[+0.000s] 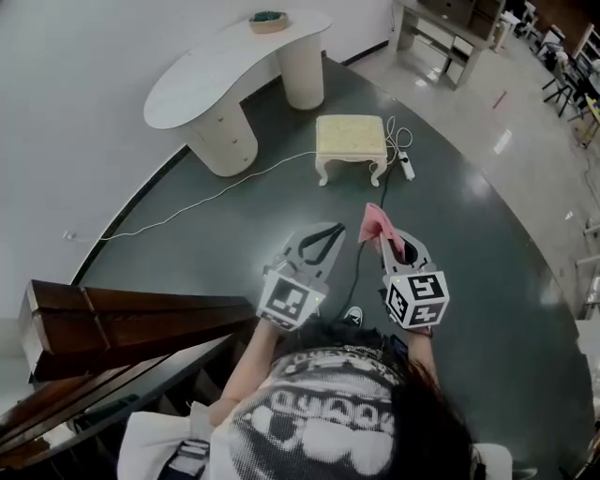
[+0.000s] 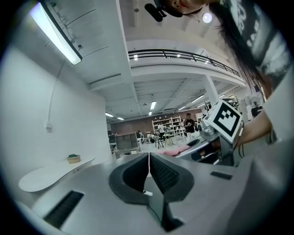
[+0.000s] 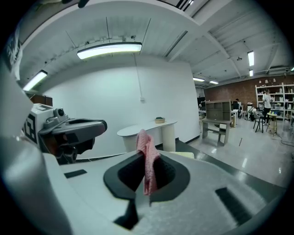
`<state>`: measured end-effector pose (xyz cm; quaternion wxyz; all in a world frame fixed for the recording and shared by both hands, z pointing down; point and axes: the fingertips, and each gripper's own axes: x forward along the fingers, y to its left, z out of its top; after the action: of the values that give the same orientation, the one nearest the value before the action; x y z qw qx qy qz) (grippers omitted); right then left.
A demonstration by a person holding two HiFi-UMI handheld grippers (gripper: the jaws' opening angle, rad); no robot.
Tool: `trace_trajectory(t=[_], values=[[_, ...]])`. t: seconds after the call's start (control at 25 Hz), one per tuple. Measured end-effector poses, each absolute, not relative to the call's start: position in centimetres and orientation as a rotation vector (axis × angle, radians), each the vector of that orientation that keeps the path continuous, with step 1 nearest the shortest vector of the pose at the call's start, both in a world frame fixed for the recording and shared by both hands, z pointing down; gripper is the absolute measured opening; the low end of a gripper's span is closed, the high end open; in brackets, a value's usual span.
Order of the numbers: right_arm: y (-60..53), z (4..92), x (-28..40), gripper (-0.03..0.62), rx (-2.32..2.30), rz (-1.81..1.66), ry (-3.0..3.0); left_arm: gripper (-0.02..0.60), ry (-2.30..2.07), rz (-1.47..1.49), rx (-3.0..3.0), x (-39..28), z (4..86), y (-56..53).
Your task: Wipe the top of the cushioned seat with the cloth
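The cushioned seat is a cream footstool with white legs, standing on the dark floor well ahead of me. A pink cloth hangs pinched in my right gripper, which is held out at chest height, far short of the stool. From the right gripper view the cloth stands up between the shut jaws and a corner of the seat shows past them. My left gripper is beside it, shut and empty; in its own view the left gripper has its pads together.
A white curved table with a small green-filled bowl stands behind the stool. A white cable and power strip lie by the stool's right side. A dark wooden stair rail is at my left. Shelving lines the far right.
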<state>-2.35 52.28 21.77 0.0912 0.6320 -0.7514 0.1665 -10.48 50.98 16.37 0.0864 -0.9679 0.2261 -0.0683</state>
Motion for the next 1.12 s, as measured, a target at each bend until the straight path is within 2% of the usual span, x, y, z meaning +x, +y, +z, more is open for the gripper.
trace_trajectory(t=[0.4, 0.72, 1.12], values=[[52.7, 23.9, 2.6, 0.008, 1.842, 0.535, -2.244, 0.008, 0.772, -0.217, -2.833, -7.0, 16.9, 50.7], [49.9, 25.5, 3.1, 0.008, 1.79, 0.576, -2.269, 0.008, 0.844, -0.317, -2.845, -7.4, 18.4, 48.5], [38.4, 27.8, 1.9, 0.008, 1.767, 0.606, -2.214, 0.008, 0.829, -0.331, -2.879, -8.4, 20.9, 36.1]])
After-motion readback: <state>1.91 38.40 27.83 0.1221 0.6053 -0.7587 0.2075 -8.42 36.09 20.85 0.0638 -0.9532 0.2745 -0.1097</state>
